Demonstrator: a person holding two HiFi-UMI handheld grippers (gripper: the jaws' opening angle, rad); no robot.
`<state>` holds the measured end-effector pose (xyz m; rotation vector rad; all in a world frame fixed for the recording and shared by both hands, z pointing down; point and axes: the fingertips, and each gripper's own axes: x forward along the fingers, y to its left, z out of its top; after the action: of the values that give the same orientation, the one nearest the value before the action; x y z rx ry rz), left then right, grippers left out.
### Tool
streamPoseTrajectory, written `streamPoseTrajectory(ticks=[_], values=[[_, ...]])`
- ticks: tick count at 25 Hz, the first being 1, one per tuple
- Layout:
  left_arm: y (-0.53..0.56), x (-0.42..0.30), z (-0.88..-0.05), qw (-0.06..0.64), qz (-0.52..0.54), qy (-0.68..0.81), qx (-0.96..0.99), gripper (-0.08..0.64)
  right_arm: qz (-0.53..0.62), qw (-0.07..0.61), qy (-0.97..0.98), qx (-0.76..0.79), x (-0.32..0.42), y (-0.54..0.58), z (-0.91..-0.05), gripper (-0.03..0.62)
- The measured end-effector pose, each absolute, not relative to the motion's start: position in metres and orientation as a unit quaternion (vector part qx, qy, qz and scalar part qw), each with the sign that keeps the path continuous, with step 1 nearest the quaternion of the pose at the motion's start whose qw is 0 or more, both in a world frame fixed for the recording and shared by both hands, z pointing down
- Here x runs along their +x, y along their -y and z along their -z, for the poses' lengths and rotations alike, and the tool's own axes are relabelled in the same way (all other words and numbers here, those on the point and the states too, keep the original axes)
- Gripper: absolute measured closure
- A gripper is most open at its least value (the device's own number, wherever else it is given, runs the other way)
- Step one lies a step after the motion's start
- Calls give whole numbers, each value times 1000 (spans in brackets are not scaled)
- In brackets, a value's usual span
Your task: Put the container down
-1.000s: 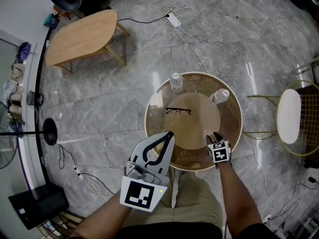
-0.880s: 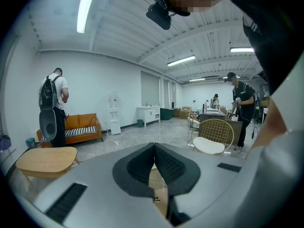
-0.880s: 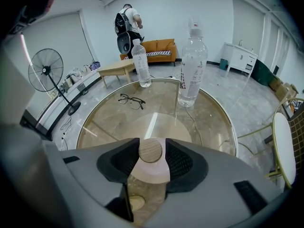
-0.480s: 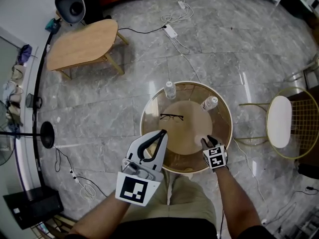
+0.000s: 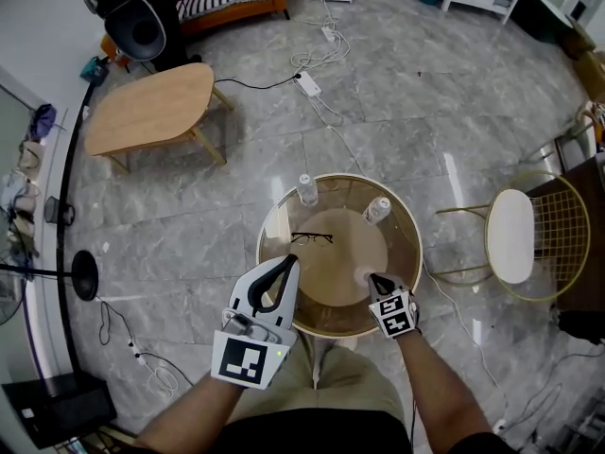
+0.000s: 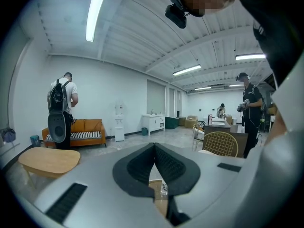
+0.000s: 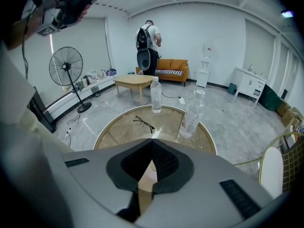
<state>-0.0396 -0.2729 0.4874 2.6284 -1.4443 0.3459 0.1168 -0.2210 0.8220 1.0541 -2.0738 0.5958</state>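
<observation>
The container (image 5: 363,275) sits on the tabletop (image 5: 331,258), nearer than the glasses (image 5: 312,238). The right hand-held gripper (image 5: 374,280) has just clenched empty and should back off without nudging it. The left hand-held gripper (image 5: 289,261) is clenched and empty.

Left gripper (image 5: 288,261): held out ahead of the body and pointed close to level; jaws are seen closed tip to tip, with nothing between them.
Right gripper (image 5: 371,278): pitched steeply downward; its jaws have just been closing and are now brought together, with nothing caught between them.
Left forearm (image 5: 189,412): bare, extended forward from the lower edge of the head view.
Right forearm (image 5: 437,395): bare, extended forward, kept apart from the left.
</observation>
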Motion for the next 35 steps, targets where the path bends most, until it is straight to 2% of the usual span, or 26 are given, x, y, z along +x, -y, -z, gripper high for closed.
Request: streamPoseTrajectory(ticks=[35], values=[[238,-41,-401,60,-86,468,878,546,-175,224,858,428,106,214,-590,580]])
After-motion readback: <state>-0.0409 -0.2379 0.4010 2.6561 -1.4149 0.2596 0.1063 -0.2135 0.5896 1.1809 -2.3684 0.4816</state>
